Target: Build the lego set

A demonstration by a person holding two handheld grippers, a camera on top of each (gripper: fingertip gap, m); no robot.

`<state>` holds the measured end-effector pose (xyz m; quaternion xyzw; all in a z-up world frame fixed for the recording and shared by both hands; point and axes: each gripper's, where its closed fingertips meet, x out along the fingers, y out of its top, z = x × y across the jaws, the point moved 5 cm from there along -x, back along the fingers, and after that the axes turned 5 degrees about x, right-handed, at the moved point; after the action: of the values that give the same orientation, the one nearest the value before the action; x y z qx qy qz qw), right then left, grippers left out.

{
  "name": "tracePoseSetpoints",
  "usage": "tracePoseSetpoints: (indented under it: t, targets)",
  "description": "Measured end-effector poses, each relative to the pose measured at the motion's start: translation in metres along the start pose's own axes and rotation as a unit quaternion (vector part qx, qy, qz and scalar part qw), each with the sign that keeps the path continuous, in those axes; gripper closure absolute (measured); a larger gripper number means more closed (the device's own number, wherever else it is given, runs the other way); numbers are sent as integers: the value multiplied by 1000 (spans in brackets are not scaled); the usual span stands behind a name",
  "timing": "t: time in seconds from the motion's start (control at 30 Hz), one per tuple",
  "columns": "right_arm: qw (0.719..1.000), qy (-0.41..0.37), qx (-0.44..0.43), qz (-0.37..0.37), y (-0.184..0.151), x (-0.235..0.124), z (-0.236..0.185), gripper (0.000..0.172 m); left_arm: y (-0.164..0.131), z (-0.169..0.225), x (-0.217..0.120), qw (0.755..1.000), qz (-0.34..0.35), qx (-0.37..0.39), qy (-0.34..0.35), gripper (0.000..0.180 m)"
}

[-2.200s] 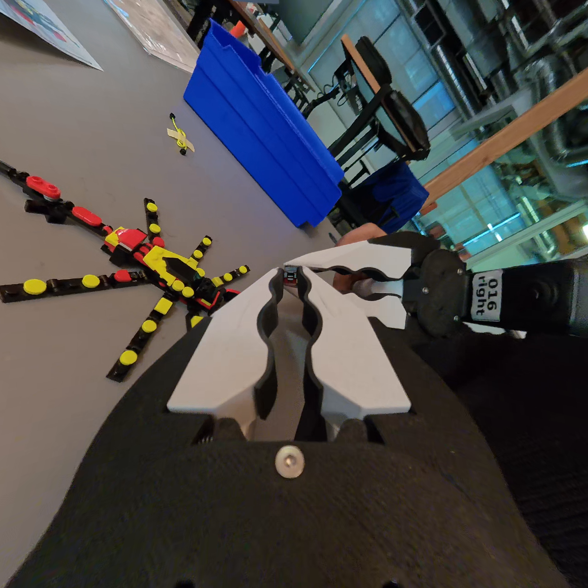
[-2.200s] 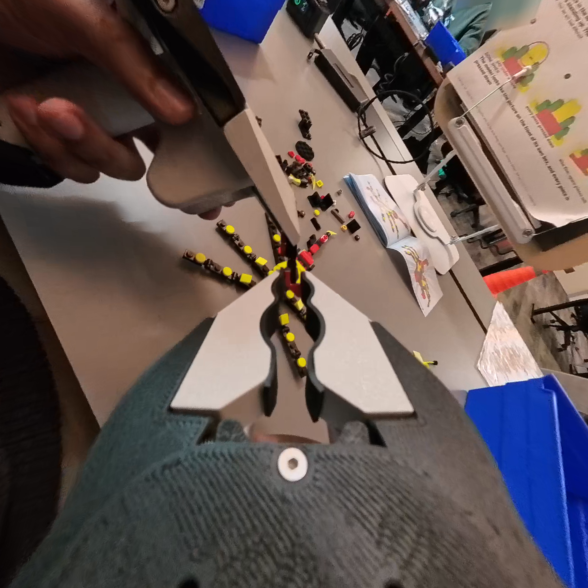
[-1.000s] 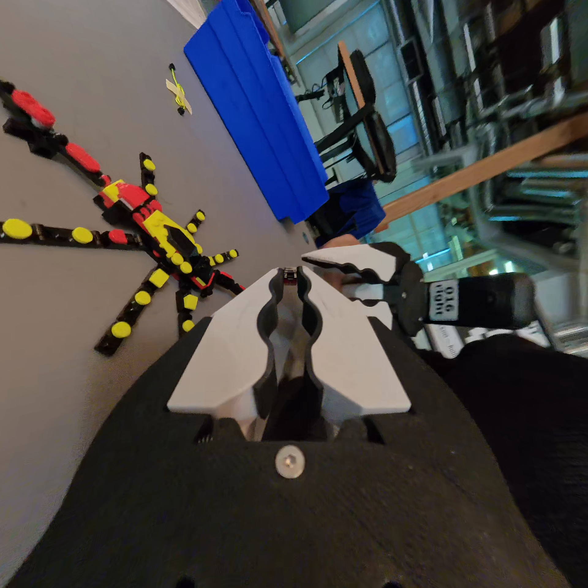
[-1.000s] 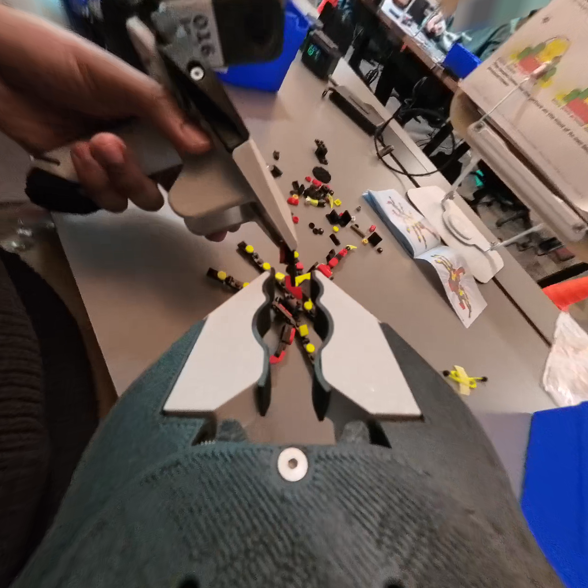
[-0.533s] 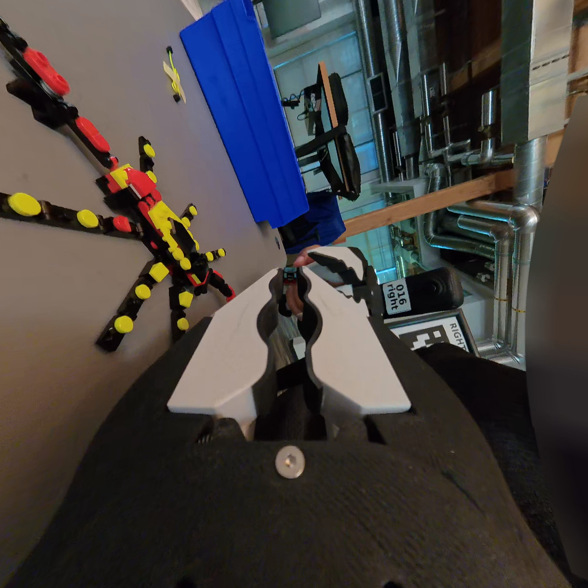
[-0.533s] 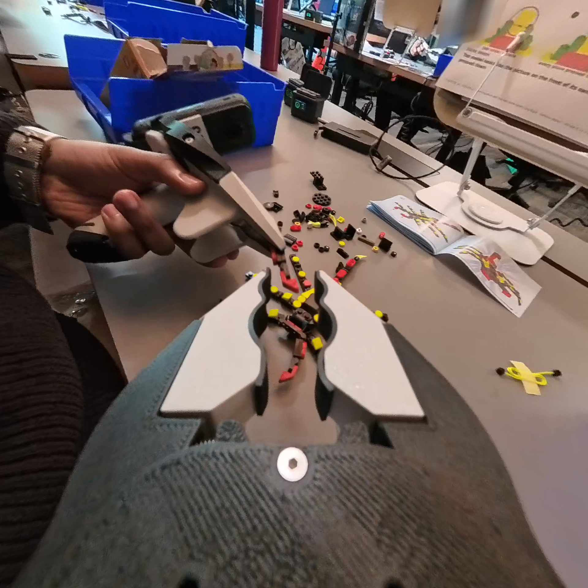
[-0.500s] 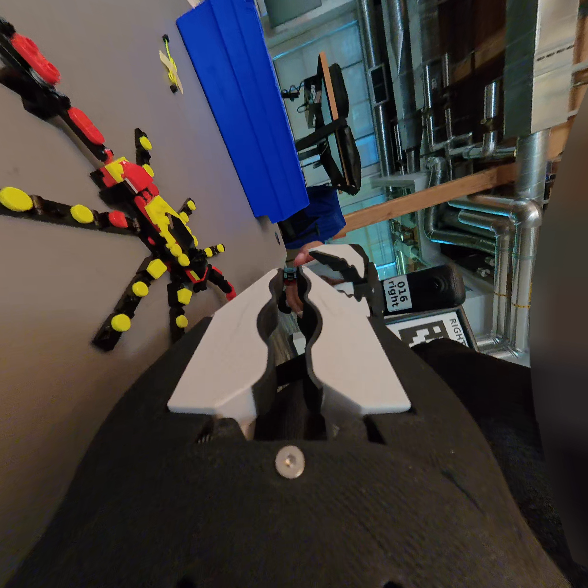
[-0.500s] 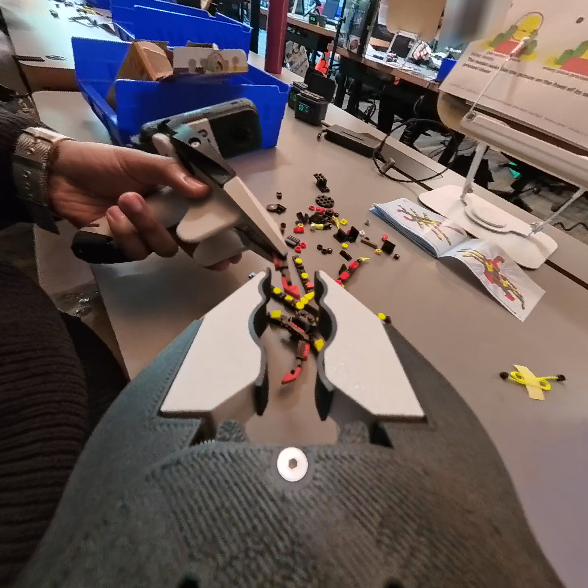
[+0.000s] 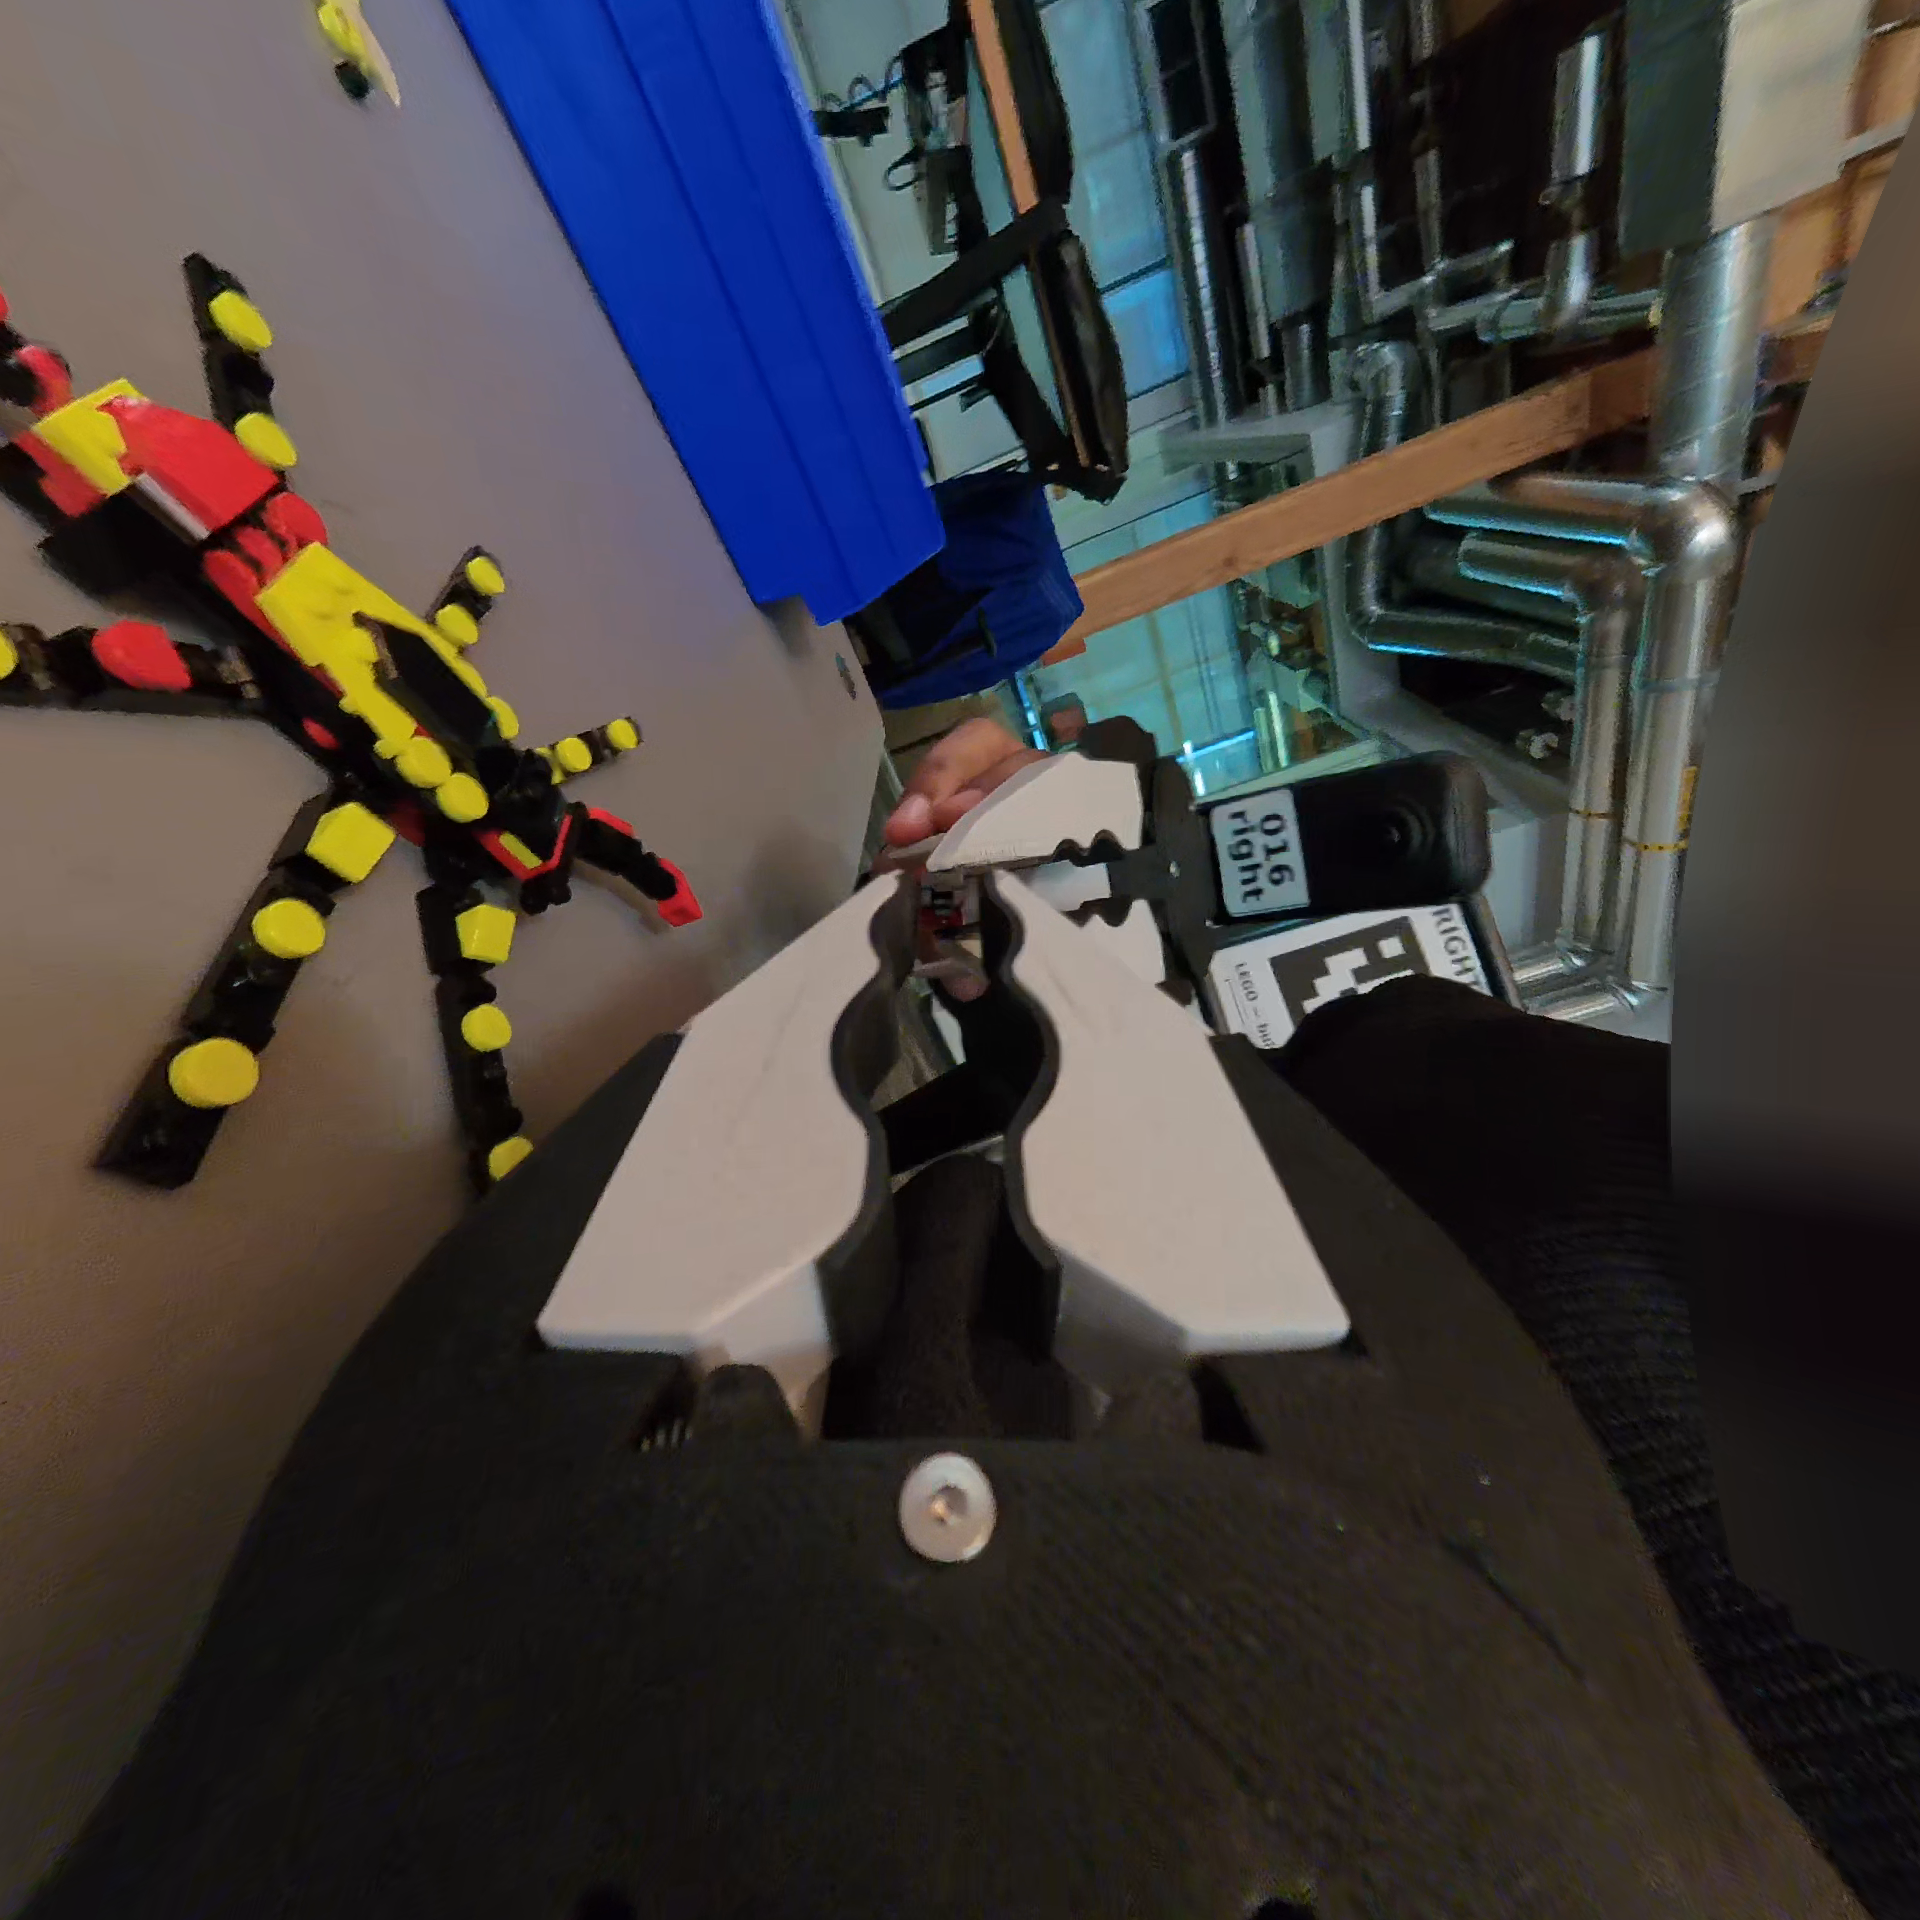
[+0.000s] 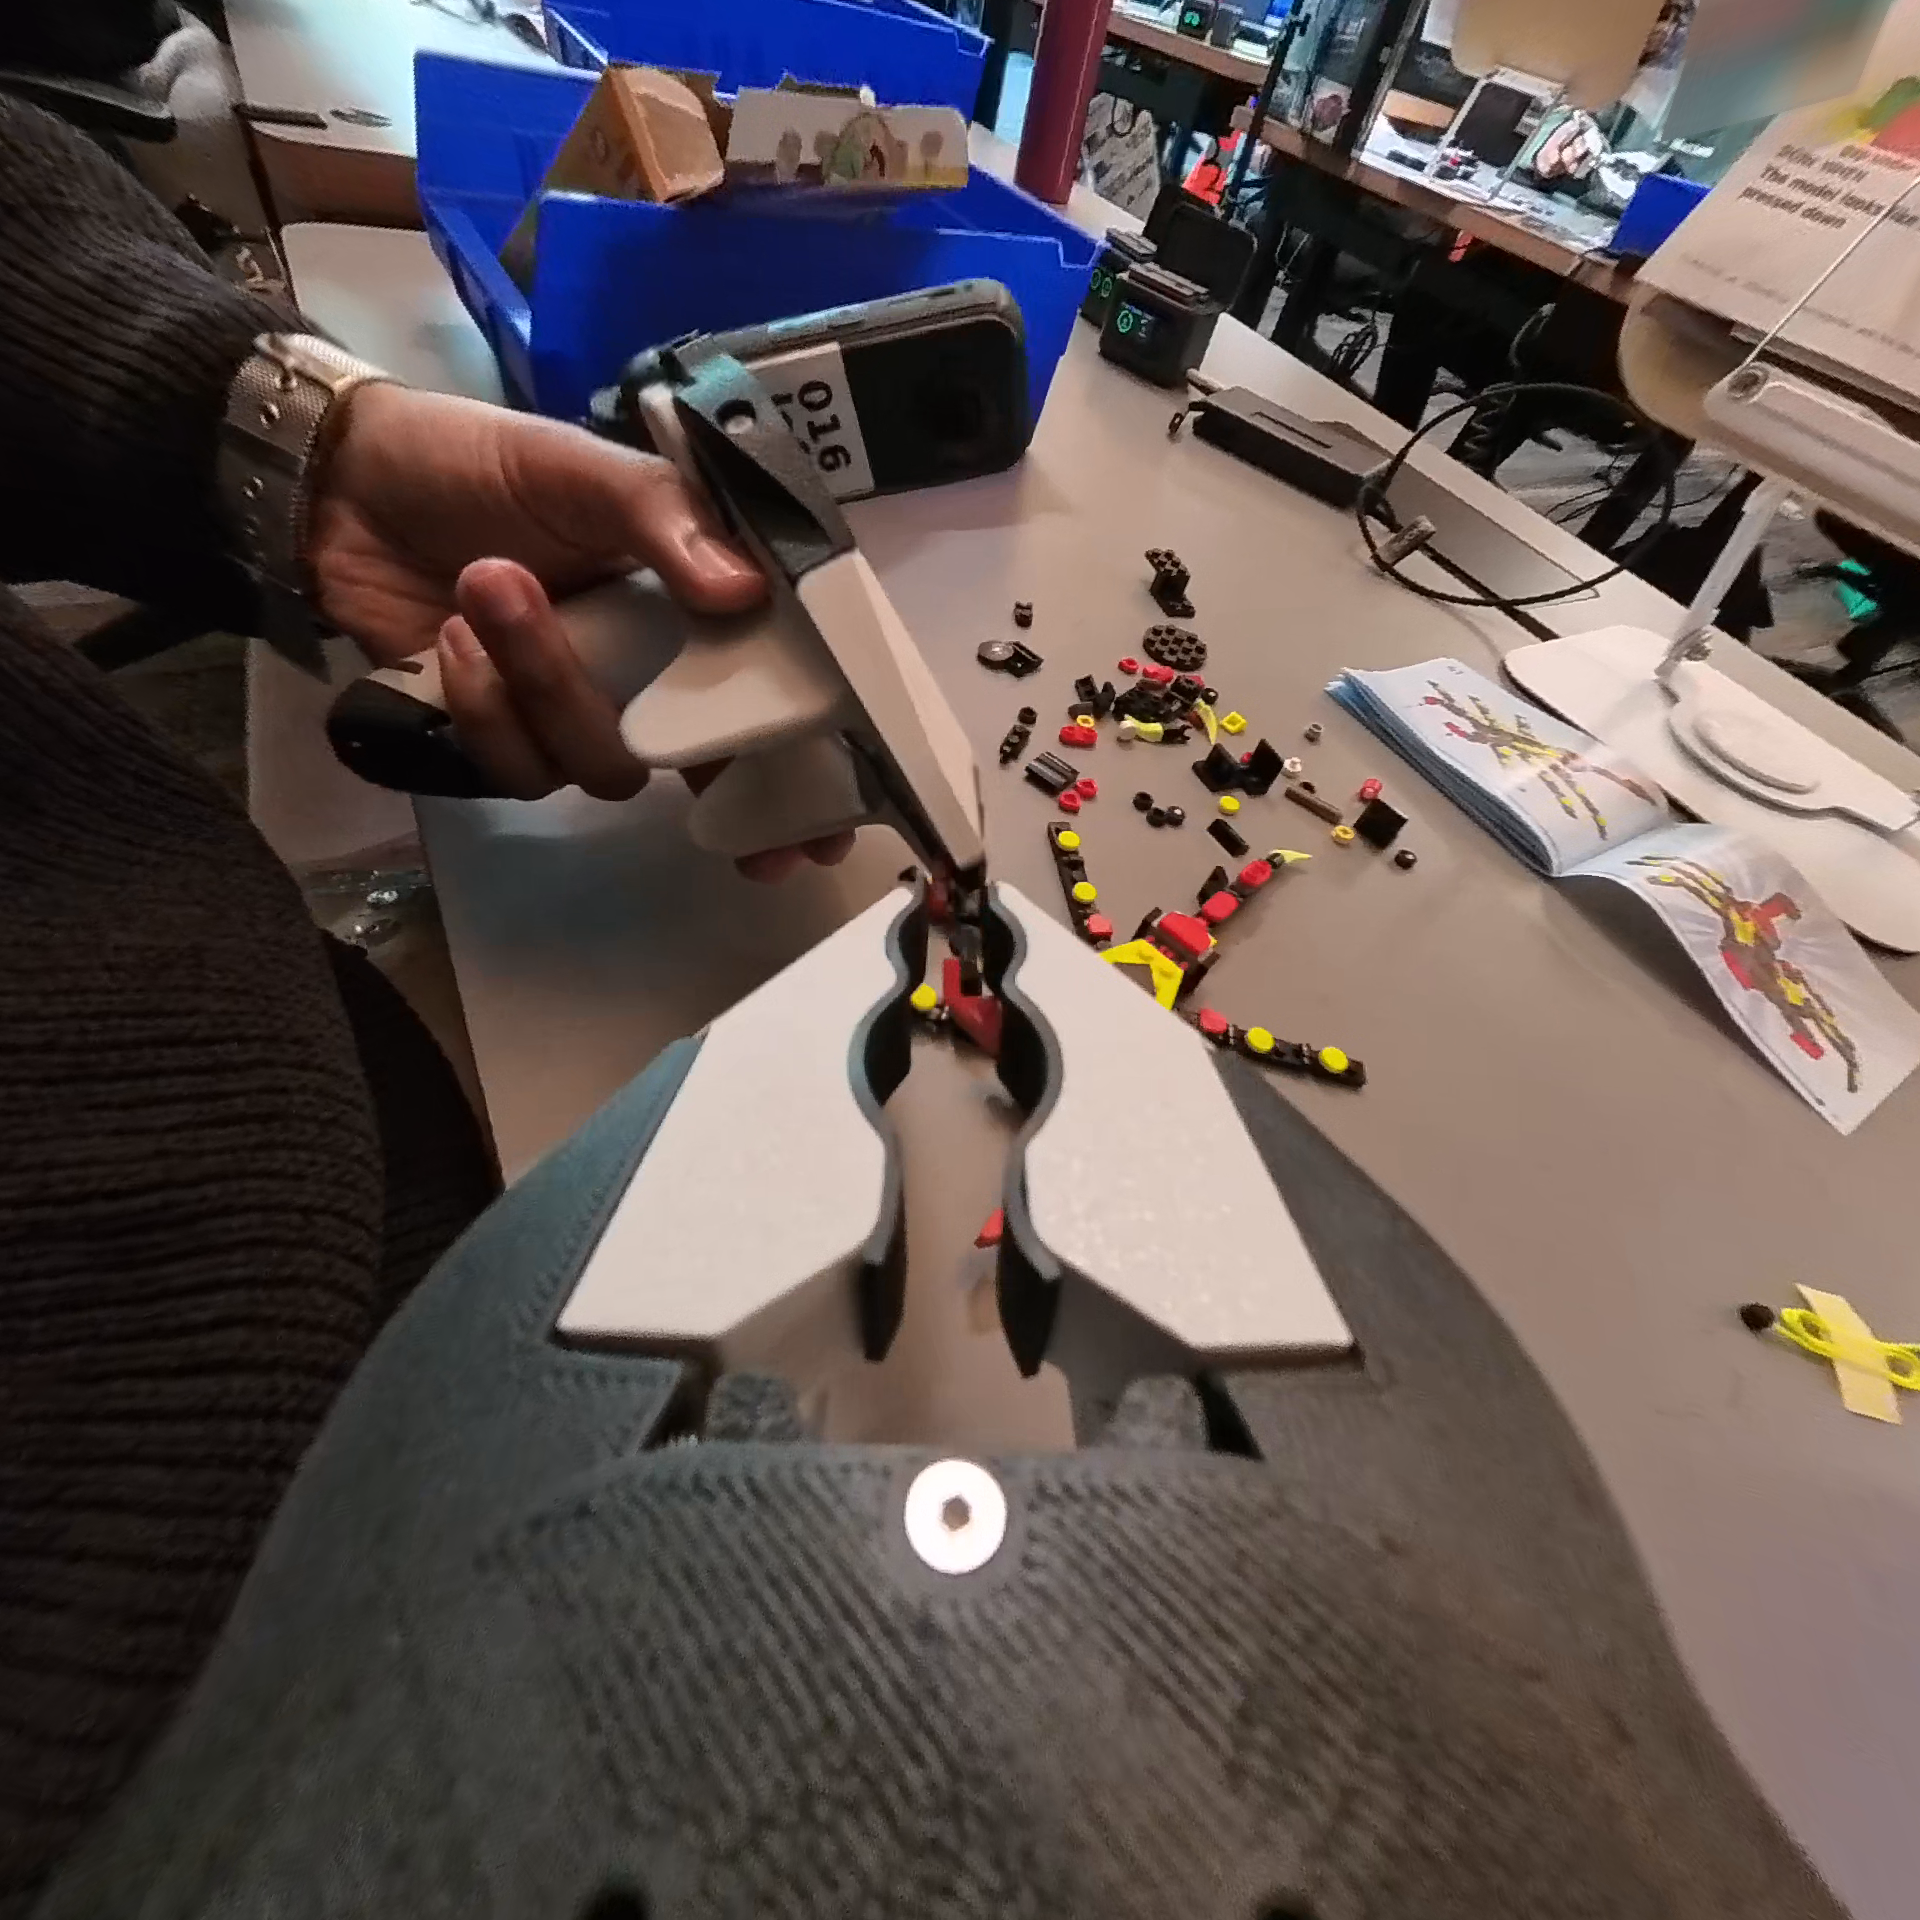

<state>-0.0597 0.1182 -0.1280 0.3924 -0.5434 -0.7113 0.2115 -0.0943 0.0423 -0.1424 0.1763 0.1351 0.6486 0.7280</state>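
Left wrist view: the left gripper (image 9: pixel 940 904) pinches a small red-and-black brick piece (image 9: pixel 943 912) between its white fingertips, held off the near edge of the grey tabletop (image 9: pixel 582 436); the right gripper (image 9: pixel 935 854) meets it from the side, its own jaw state not discernible here. A red, yellow and black brick spider model (image 9: pixel 395 686) lies beside a blue plastic bin (image 9: pixel 727 312). Right wrist view: the right gripper (image 10: pixel 951 906) is closed on the same piece (image 10: pixel 954 902), the left gripper (image 10: pixel 951 857) gripping it from above. Only this view shows scattered loose bricks (image 10: pixel 1164 707) and an open instruction booklet (image 10: pixel 1621 821) toward the far edge.
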Motion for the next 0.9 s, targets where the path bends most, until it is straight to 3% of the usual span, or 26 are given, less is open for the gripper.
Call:
tracePoseSetpoints:
  t: [0.07, 0.13, 0.3, 0.4, 0.57, 0.73, 0.9]
  targets:
    - [1000, 0, 13, 13, 4, -2, 2, 164, 4, 4, -2, 1000, 11, 1, -18, 150]
    - [999, -1, 24, 27, 8, -5, 5, 164, 8, 5, -6, 1000, 21, 9, -22, 145]
    - [999, 19, 41, 25, 14, -9, 7, 164, 14, 14, -11, 997, 37, 65, -28, 146]
    - [999, 16, 37, 28, 18, -12, 8, 165, 10, 22, -9, 989, -1, 149, -17, 148]
    - [999, 27, 20, 31, 22, -15, 5, 165, 3, 23, -9, 939, -48, 334, 63, 154]
    - [998, 28, 32, 41, 21, -16, 7, 164, 0, 22, -6, 930, -57, 355, 76, 161]
    - [988, -67, 129, 46, 17, -27, 38, 165, 9, 6, -12, 909, -57, 383, 155, 160]
